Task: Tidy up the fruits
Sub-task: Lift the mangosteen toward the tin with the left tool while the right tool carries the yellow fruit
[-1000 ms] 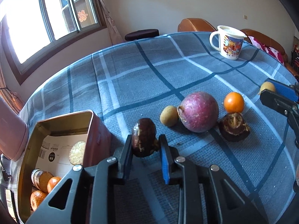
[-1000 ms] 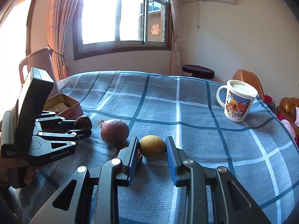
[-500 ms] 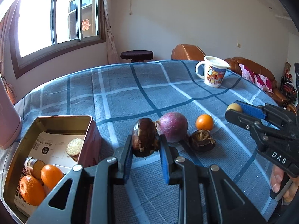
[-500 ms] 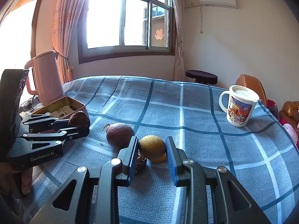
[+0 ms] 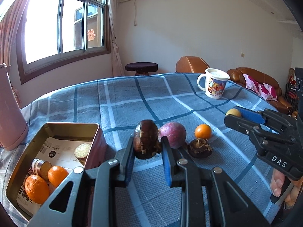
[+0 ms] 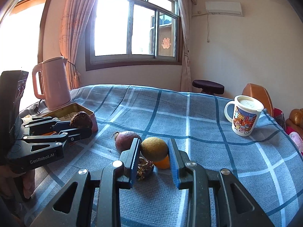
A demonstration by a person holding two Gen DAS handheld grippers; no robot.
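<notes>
Left tongs [image 5: 147, 158], clamped on dark fruit [image 5: 146, 139], sit just right of tin [image 5: 56, 125]; right tongs [image 6: 154, 162] grip yellow-brown fruit [image 6: 153, 149].

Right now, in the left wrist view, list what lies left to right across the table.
Pink kettle → open tin → dark brown fruit held in the left gripper → small orange → right gripper holding a yellowish fruit.

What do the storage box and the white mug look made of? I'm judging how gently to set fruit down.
The box looks like thin metal tin: gold, shiny inner walls with a rolled rim. The mug looks like glazed ceramic or glossy plastic, its cartoon print smooth and bright; the pictures cannot settle which.
</notes>
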